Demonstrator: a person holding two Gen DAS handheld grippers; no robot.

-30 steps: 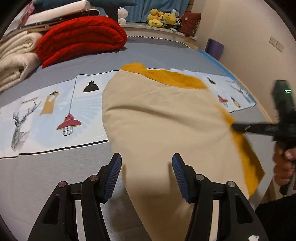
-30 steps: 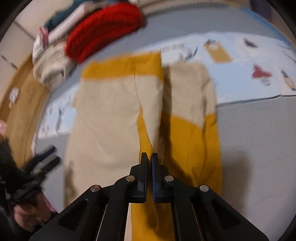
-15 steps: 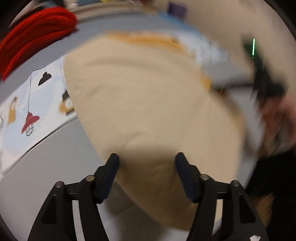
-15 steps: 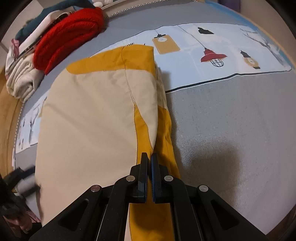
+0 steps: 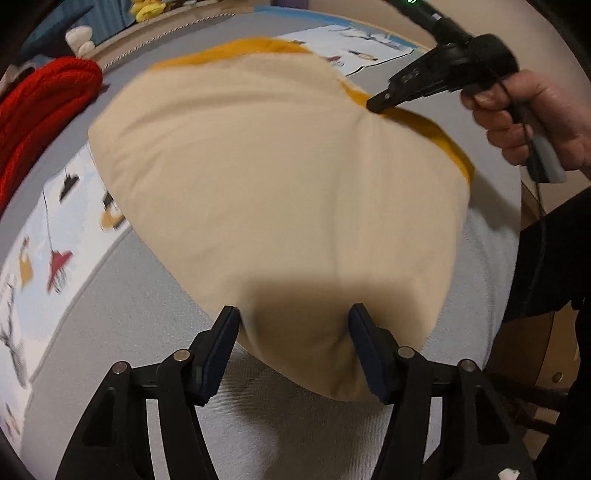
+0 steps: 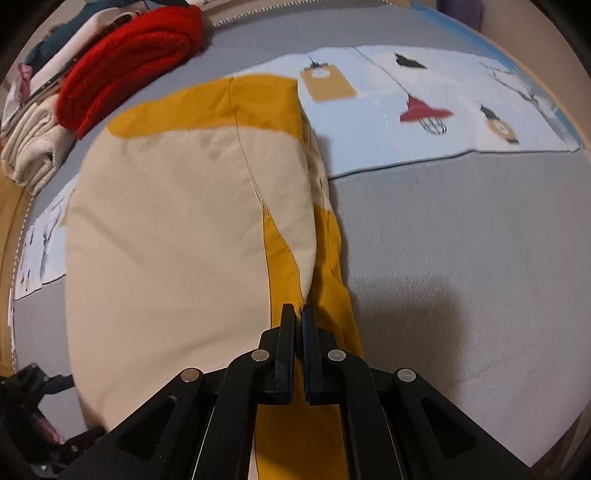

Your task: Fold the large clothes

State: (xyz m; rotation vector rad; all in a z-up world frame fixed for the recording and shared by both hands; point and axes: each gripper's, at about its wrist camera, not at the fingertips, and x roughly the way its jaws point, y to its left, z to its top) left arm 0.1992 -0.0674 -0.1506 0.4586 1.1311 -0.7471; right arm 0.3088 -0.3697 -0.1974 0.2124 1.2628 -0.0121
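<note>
A large cream garment [image 5: 277, 166] with mustard-yellow panels [image 6: 210, 103] lies folded on the grey bed cover [image 5: 129, 314]. My left gripper [image 5: 293, 325] points down at its near rounded edge. Its jaws are closing, with a bulge of cream cloth between the fingers and the pads not clamped on it. My right gripper [image 6: 298, 314] is shut on the garment where cream meets yellow. In the left wrist view the right gripper [image 5: 376, 105] pinches the far side, with creases running out from its tip, and a person's hand [image 5: 535, 110] holds it.
A rolled red blanket [image 6: 129, 55] and folded cream bedding [image 6: 33, 155] lie at the far left of the bed. A pale printed strip with lamps [image 6: 406, 92] runs under the garment. Plush toys [image 5: 147, 9] sit at the headboard. Bare grey cover [image 6: 461, 277] lies right of the garment.
The left gripper rolled and came down closer over the garment's near edge. The right gripper sank with its pinched edge, and the folded-over half now lies flat.
</note>
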